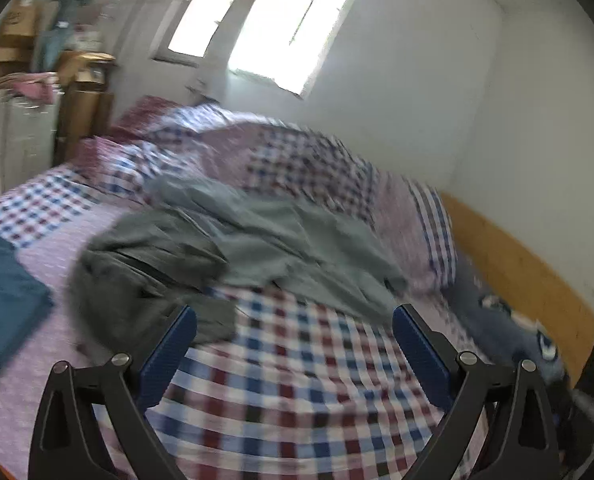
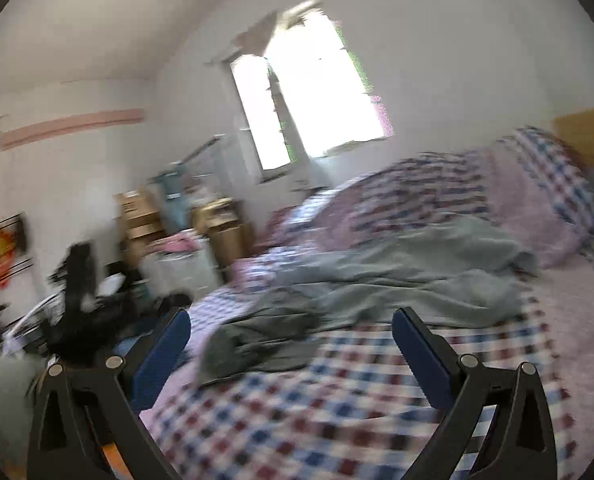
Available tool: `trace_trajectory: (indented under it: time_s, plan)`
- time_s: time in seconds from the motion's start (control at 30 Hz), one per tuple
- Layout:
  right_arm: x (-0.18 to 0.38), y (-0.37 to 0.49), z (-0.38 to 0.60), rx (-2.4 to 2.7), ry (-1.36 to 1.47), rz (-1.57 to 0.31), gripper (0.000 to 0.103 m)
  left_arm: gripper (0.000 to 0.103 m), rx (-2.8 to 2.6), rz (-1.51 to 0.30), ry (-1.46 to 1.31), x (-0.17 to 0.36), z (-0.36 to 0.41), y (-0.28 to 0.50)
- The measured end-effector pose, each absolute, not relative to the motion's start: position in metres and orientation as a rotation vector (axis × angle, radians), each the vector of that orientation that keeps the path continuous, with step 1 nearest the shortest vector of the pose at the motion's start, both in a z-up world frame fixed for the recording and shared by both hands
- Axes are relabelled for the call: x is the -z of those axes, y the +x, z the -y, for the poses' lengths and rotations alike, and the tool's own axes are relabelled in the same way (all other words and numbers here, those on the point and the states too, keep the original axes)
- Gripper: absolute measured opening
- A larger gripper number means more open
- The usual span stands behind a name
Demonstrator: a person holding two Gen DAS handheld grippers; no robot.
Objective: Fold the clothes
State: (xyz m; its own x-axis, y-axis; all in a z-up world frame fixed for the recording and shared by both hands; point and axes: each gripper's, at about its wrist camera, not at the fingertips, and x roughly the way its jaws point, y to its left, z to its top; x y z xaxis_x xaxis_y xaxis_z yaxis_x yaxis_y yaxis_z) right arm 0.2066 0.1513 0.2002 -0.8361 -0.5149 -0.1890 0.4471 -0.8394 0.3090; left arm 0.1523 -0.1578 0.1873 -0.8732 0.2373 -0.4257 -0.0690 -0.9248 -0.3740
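A crumpled grey-green garment (image 1: 225, 248) lies unfolded on the checked bedspread (image 1: 297, 380); it also shows in the right wrist view (image 2: 377, 280). My left gripper (image 1: 295, 316) is open and empty, held above the bed just in front of the garment. My right gripper (image 2: 291, 320) is open and empty, also above the bed, short of the garment's near edge. Both views are blurred.
A folded blue cloth (image 1: 5, 292) lies at the bed's left edge. A checked quilt (image 1: 297, 160) is heaped behind the garment. A wooden headboard (image 1: 517, 276) is at right. Boxes and furniture (image 2: 177, 220) stand by the window wall.
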Motion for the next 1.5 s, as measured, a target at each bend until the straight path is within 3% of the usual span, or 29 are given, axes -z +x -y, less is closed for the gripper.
trace_trajectory:
  time_s: [0.27, 0.57, 1.03, 1.2, 1.5]
  plan:
    - [-0.161, 0.125, -0.2, 2.756, 0.519, 0.506, 0.103, 0.1, -2.766, 0.431, -0.855, -0.116, 0.081, 0.09]
    - [-0.071, 0.048, -0.192, 2.834, 0.972, 0.377, 0.103, 0.1, -2.739, 0.439, -1.046, -0.035, 0.059, 0.027]
    - [0.004, 0.013, -0.172, 2.764, 1.353, 0.115, 0.103, 0.1, -2.744, 0.188, -1.243, 0.004, 0.04, -0.002]
    - [0.009, 0.011, -0.164, 2.764, 1.393, 0.007, 0.103, 0.102, -2.751, 0.071, -1.311, 0.014, 0.029, -0.007]
    - [0.012, 0.015, -0.161, 2.792, 1.358, -0.01, 0.103, 0.103, -2.762, -0.002, -1.324, 0.021, 0.024, -0.008]
